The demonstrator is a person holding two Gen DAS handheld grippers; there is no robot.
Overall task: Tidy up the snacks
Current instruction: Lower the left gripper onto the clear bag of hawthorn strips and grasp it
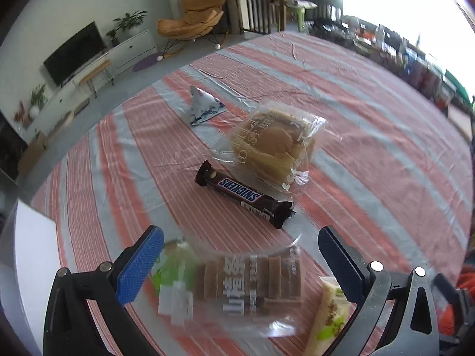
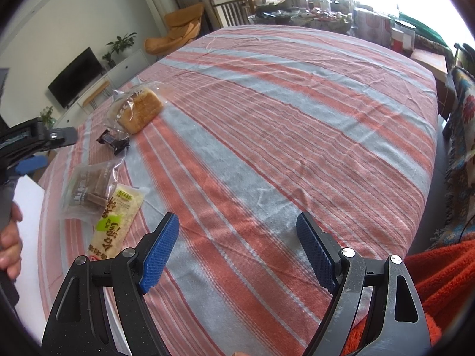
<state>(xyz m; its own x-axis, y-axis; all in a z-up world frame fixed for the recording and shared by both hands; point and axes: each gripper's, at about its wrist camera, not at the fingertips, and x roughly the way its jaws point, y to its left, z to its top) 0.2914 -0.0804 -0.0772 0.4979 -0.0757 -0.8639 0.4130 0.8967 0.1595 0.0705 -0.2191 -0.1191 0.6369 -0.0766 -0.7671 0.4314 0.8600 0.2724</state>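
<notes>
The left gripper (image 1: 240, 264), jaws wide and holding nothing, straddles the clear packet of brown wafer bars (image 1: 249, 284) on the striped orange-and-grey tablecloth (image 1: 371, 136), apparently lined up to grasp it. The right gripper (image 2: 237, 252) hangs open and empty over bare cloth, right of the snacks.

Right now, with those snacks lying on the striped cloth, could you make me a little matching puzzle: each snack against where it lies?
Snacks:
1. dark brown Snickers bar
2. clear bag of golden bread
3. clear pack of brown slabs
4. blue-white triangular packet

Places:
A. farthest away, alone
B. between the left gripper's open blue pads
C. just beyond the chocolate bar
D. middle, lying diagonally

Pairs: 1-D, 2-C, 3-B, 4-A
</notes>
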